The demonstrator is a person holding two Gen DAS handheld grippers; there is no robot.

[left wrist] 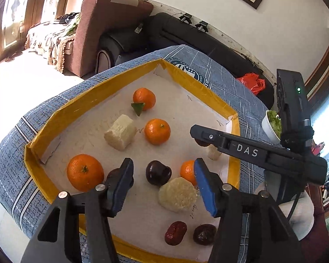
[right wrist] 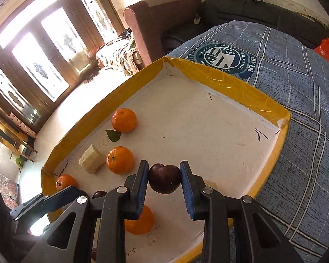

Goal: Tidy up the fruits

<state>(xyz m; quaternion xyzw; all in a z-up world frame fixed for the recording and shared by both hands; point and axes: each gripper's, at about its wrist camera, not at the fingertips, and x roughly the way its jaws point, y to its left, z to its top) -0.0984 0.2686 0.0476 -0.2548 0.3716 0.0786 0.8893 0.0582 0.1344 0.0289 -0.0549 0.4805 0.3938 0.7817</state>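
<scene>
The left claw is black plastic, its arms cut with triangular openings and pinned by silver screws, its fingers faced with blue ribbed pads. The right claw matches it; its side reads "DAS" in white, with a green light above.

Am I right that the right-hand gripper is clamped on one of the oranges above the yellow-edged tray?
Not quite. The right gripper is clamped on a dark plum, not an orange; the right wrist view shows the plum pinched between the blue pads. It is indeed above the yellow-edged tray, and the oranges lie loose on the tray floor, such as this orange.
</scene>
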